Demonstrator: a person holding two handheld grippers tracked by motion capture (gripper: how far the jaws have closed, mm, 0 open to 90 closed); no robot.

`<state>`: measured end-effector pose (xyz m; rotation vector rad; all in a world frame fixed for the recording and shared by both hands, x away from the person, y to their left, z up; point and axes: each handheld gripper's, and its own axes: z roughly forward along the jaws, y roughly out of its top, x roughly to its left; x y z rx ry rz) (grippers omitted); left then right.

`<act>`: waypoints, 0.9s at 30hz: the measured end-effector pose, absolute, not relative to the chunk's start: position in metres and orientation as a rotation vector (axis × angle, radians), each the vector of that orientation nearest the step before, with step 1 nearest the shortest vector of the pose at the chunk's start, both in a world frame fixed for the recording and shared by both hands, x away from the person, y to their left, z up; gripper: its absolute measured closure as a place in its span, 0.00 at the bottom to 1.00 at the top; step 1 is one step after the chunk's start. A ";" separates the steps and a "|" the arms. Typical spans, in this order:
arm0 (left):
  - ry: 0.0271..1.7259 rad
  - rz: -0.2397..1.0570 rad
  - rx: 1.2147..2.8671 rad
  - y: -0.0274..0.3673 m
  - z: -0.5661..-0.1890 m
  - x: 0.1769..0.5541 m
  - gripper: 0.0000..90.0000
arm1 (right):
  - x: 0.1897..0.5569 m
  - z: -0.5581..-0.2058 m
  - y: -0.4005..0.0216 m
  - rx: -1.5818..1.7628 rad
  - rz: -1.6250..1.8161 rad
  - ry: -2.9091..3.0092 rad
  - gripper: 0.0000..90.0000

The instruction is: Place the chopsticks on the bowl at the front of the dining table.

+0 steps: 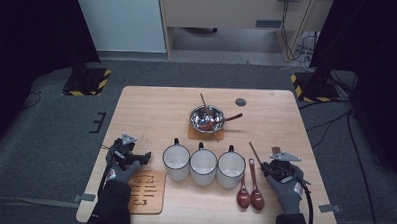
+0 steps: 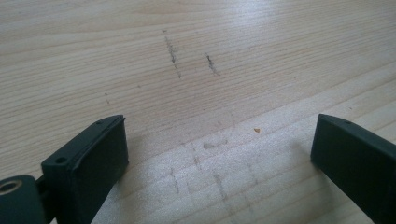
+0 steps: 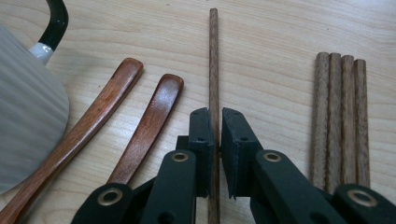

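My right gripper (image 3: pixel 215 116) is shut on a single thin wooden chopstick (image 3: pixel 214 60) that lies along the table and runs away between the jaws. In the high view the right gripper (image 1: pixel 265 167) sits at the table's right front and the chopstick (image 1: pixel 255 152) slants up-left from it. Left of it lie two red-brown wooden spoons (image 3: pixel 100 112) (image 3: pixel 152 116); several more chopsticks (image 3: pixel 341 116) lie side by side on the right. My left gripper (image 2: pixel 219 135) is open over bare tabletop (image 2: pixel 196 56), near the left front (image 1: pixel 144 157).
Three white mugs (image 1: pixel 176 161) (image 1: pixel 203 166) (image 1: pixel 231 169) stand in a row at the middle front. A steel bowl (image 1: pixel 207 117) on a wooden coaster holds a spoon and chopsticks. A wooden board (image 1: pixel 146 192) lies by the left forearm. A small round disc (image 1: pixel 241 101) sits far back.
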<state>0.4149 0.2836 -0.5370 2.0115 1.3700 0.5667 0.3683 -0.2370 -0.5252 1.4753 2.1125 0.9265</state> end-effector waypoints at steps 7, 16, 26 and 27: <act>1.370 0.567 2.012 0.284 -0.537 0.415 0.03 | 0.363 -0.528 -0.241 1.476 0.930 2.113 0.90; 1.370 0.567 2.012 0.284 -0.537 0.415 0.03 | 0.361 -0.530 -0.241 1.483 0.933 2.086 0.94; 1.370 0.567 2.012 0.284 -0.537 0.415 0.03 | 0.364 -0.527 -0.243 1.515 0.958 2.090 0.95; 1.370 0.567 2.012 0.284 -0.537 0.415 0.03 | 0.364 -0.526 -0.243 1.515 0.960 2.087 0.95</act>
